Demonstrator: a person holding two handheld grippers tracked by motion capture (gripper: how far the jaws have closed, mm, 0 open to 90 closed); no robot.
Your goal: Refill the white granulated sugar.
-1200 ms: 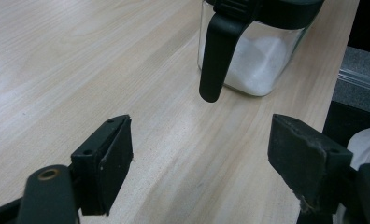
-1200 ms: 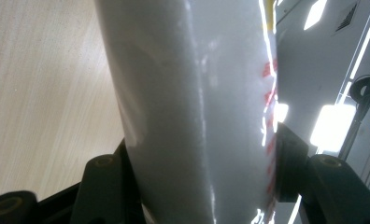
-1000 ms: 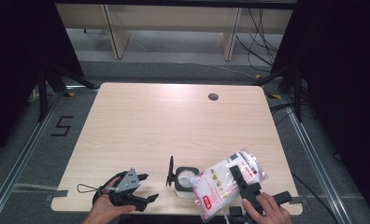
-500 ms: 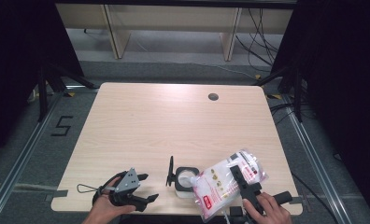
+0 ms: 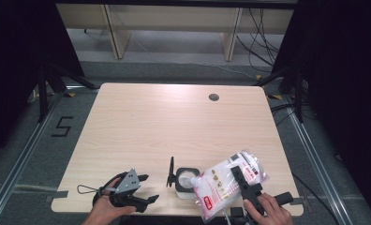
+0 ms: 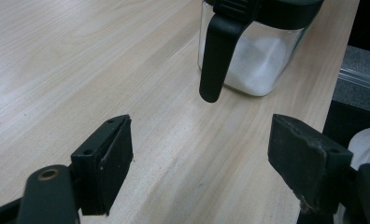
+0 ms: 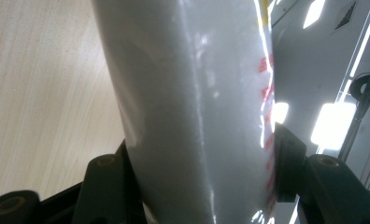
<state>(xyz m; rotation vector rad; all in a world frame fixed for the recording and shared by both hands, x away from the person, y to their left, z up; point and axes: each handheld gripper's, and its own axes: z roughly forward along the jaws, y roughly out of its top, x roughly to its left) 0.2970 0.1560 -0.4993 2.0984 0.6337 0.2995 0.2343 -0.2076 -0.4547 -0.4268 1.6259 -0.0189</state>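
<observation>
Plastic pouch [image 5: 230, 185], white and red, is clamped in my right gripper [image 5: 247, 183], tilted over the open glass jar [image 5: 186, 180] at the table's [image 5: 174, 122] near edge. I'd pour slowly; my left gripper [image 5: 146, 190] rests beside it, jaws apart, empty.

Floor mark [image 5: 63, 126] left of the table reads "5", black tape on the grey floor. The bag [image 5: 230, 183] carries a red label with white print and more red print near its top, too small to read in the high view. Red characters run along the bag's edge in the right gripper view, unreadable.
</observation>
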